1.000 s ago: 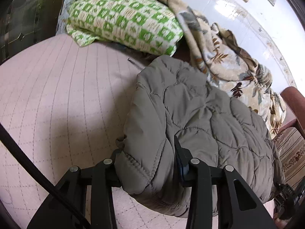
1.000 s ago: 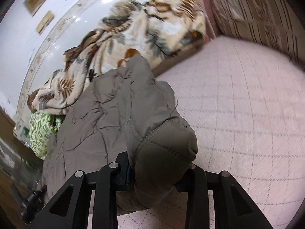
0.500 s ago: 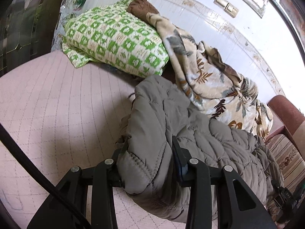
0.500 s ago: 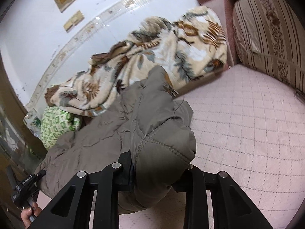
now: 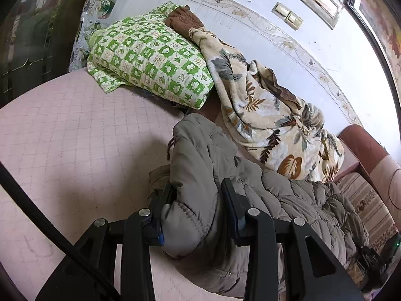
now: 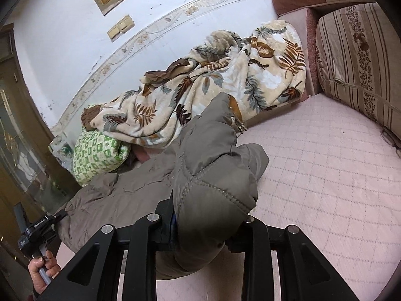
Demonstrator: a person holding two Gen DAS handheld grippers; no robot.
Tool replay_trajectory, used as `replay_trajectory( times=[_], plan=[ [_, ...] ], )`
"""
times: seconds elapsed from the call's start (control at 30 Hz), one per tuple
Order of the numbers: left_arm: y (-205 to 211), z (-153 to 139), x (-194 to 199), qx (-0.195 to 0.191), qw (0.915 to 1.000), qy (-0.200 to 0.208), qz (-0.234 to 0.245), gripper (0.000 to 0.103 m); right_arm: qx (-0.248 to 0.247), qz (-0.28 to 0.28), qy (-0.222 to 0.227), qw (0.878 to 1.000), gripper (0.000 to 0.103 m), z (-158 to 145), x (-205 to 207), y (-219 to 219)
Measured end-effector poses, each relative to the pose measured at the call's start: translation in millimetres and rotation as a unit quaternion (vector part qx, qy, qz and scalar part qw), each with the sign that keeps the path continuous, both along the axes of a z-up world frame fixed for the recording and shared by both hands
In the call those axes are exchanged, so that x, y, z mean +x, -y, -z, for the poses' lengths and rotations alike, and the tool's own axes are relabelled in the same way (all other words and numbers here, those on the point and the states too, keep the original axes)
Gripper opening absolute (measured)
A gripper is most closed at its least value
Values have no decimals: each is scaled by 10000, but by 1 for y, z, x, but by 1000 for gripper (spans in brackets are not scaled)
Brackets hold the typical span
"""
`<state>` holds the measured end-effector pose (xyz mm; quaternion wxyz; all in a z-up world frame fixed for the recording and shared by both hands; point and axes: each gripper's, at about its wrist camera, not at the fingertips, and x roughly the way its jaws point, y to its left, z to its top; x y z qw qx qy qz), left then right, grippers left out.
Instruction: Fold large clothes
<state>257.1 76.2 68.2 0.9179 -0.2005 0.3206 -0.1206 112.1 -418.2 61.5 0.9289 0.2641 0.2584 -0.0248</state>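
The grey-brown quilted puffer jacket lies on the pink quilted bed, just before the leaf-print blanket. Left tongs and right tongs each clamp a bulky fold; it looks soft, springy and light, best gripped at stitched hems.

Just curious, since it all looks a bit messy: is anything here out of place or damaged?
Nothing looks damaged. The leaf-print blanket lies in a rumpled heap against the wall, draped over the green pillow. The jacket is bunched only because both grippers are clamped on it.

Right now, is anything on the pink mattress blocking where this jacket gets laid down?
Nothing visible does. Both the left gripper and right gripper clamp the jacket; the mattress ahead shows nothing lying there, the leaf blanket lies along the wall.
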Motion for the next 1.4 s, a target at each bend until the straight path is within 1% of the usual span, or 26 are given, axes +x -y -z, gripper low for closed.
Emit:
replay_trajectory(
  times=[0.1, 0.2, 0.27, 0.33, 0.43, 0.53, 0.63, 0.7, 0.77, 0.8, 0.83, 0.87, 0.9, 0.93, 0.97, 1.03, 1.07, 1.17, 1.23, 1.3, 1.4],
  plan=[
    [-3, 3, -19, 84, 10000, -32, -12, 35, -14, -22, -23, 10000, 31, -1, -19, -5],
    [-8, 15, -34, 138, 9997, -177, 0, 35, -29, 10, -138, 9999, 31, 7, -34, -9],
    [-11, 29, -40, 243, 9990, -370, -59, 35, -68, 42, -301, 9995, 31, 18, -39, -11],
    [-15, 45, -42, 242, 9977, -623, -106, 35, 12, 74, -520, 9986, 31, 33, -44, -10],
    [-23, 62, -47, 256, 9955, -888, -215, 36, 158, 142, -845, 9962, 31, 54, -49, -9],
    [-28, 70, -54, 234, 9945, -980, -293, 36, 233, 181, -1004, 9945, 31, 67, -59, -9],
    [-30, 78, -58, 346, 9929, -1060, -408, 40, 233, 231, -1141, 9929, 31, 76, -64, -7],
    [-31, 85, -57, 422, 9908, -1168, -543, 49, 294, 298, -1287, 9908, 31, 85, -64, -5],
    [-34, 92, -57, 403, 9888, -1286, -647, 54, 457, 365, -1475, 9873, 34, 97, -64, 1],
    [-36, 95, -56, 345, 9879, -1359, -667, 56, 586, 398, -1515, 9859, 39, 101, -65, 4],
    [-37, 97, -55, 300, 9873, -1404, -679, 59, 811, 438, -1563, 9834, 46, 106, -66, 10],
    [-40, 99, -55, 266, 9862, -1462, -727, 66, 1005, 459, -1614, 9807, 49, 109, -66, 14],
    [-44, 102, -56, 201, 9850, -1512, -811, 70, 1179, 477, -1680, 9776, 53, 112, -67, 19],
    [-50, 102, -56, 113, 9842, -1532, -880, 70, 1367, 526, -1709, 9743, 59, 114, -70, 25],
    [-59, 100, -57, -23, 9823, -1556, -1038, 70, 1548, 577, -1713, 9713, 60, 114, -73, 30],
    [-76, 95, -59, -160, 9788, -1520, -1366, 70, 1797, 656, -1659, 9674, 62, 111, -81, 38],
    [-81, 90, -61, -178, 9773, -1470, -1514, 70, 1841, 708, -1630, 9667, 63, 108, -85, 41],
    [-95, 74, -65, -81, 9737, -1222, -1920, 70, 2069, 798, -1578, 9623, 64, 105, -94, 46],
    [-97, 63, -67, 12, 9733, -1033, -2051, 70, 2360, 921, -1553, 9548, 64, 109, -104, 51],
    [-90, 49, -68, 196, 9749, -769, -2078, 70, 2490, 1070, -1529, 9504, 65, 110, -109, 54],
    [-68, 35, -66, 570, 9809, -439, -1806, 70, 2367, 1505, -1405, 9495, 65, 101, -122, 65]
  ],
)
